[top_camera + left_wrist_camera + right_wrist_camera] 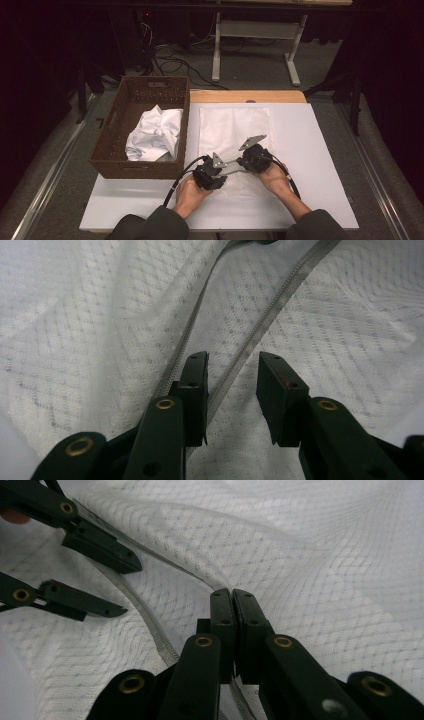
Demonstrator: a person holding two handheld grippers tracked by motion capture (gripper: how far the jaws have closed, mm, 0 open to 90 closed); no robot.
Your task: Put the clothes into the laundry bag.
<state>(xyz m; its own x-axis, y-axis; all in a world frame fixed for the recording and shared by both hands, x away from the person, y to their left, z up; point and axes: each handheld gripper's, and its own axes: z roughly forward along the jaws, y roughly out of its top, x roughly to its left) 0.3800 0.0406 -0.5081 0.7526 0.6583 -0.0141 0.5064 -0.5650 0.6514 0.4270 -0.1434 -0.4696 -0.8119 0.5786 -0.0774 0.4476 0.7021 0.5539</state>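
— Looking at the near edge of the white bench (320, 165), what are the two tools working on?

— A white mesh laundry bag with a grey zipper (260, 330) lies flat on the bench, just right of the brown wicker basket (112, 150) that holds crumpled white cloth (155, 132). Both tools meet at the bag's near end, where the zipper runs.

— How do the tools stand?

— The left tool (232, 365) is parted to a narrow gap, its jaws straddling one grey zipper tape without pinching it yet. The right tool (232, 597) has its jaws pressed together; in the right gripper view they seem to nip a fold of mesh by the zipper edge, though the fabric between them is hidden, so I cannot be sure.

— How will the bag handle?

— Light and very limp, I judge. The mesh (325, 580) wrinkles and drapes in soft waves, so it will bunch and slide instead of holding any shape. It looks open-weave and could snag on a jaw corner.

— Where is the best hold?

— On the zipper tape: it is the firmest strip of the bag and gives the jaws something flat to grip. Holding the mesh alone would likely just stretch it.
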